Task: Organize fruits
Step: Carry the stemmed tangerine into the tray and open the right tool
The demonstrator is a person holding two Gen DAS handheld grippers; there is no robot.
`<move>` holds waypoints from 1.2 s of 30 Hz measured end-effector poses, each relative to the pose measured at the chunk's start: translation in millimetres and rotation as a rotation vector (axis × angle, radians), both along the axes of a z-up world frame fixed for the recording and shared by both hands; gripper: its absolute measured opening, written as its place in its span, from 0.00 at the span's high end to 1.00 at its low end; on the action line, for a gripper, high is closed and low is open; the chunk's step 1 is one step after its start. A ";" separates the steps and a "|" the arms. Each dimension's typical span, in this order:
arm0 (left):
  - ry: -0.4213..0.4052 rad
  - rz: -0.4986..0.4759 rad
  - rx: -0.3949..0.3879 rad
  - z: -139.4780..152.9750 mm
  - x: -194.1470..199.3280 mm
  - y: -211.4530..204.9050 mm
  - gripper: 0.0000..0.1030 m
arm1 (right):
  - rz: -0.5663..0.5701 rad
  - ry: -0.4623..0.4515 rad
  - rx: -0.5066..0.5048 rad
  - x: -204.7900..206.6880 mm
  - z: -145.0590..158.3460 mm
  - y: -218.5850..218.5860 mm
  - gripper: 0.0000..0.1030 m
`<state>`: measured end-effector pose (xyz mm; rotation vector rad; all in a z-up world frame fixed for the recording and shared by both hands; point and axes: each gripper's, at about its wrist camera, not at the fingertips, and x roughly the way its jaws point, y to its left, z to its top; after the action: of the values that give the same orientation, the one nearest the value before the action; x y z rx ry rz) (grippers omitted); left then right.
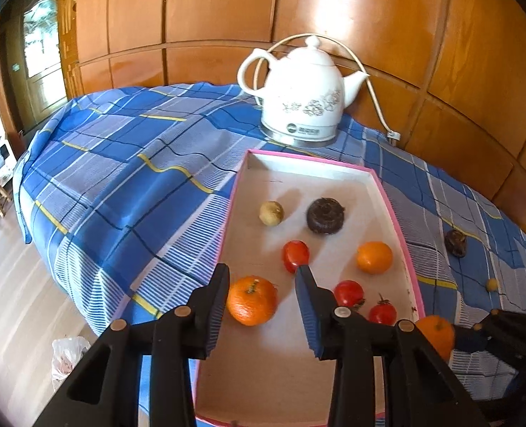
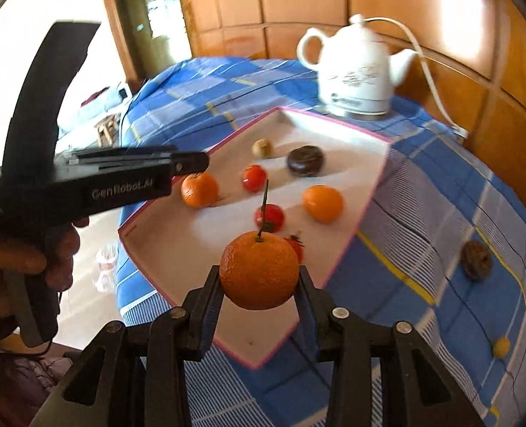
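Right gripper (image 2: 259, 277) carries one orange (image 2: 259, 270) clamped in its jaws, held above the near edge of the pink-rimmed tray (image 1: 398, 220). Left gripper (image 1: 263, 284) hovers over the tray, jaws parted and empty. Counting inside the tray: two oranges, three tomatoes, one pale round fruit (image 1: 271, 213), one dark ringed fruit (image 1: 325, 215). Out on the blue plaid cloth (image 1: 120, 178): one dark fruit (image 1: 455, 242), one small yellow one (image 1: 491, 284). White kettle (image 1: 305, 103) behind, wood panelling (image 1: 227, 7) beyond.

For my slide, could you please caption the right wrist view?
Right tongs carry a stemmed orange toward the pink-rimmed tray of fruit.
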<state>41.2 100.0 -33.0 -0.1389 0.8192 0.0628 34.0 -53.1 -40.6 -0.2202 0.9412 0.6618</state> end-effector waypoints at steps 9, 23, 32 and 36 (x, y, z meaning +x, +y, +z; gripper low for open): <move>0.013 0.023 -0.007 -3.7 1.5 10.6 0.62 | -0.010 0.090 -0.016 18.7 -24.9 15.4 0.60; -0.001 0.003 -0.003 1.8 -1.6 0.3 0.61 | -0.077 0.050 0.042 13.5 -12.4 -0.1 0.58; -0.009 -0.029 0.001 4.8 -5.3 -11.1 0.61 | -0.145 0.004 0.097 8.1 6.8 -15.8 0.58; -0.017 -0.044 0.004 7.7 -7.3 -16.2 0.61 | -0.188 -0.017 0.109 4.8 12.4 -26.3 0.58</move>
<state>33.9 83.8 -25.3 -0.1172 0.8043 0.0219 38.9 -79.4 -28.1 -0.0402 0.8945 0.5351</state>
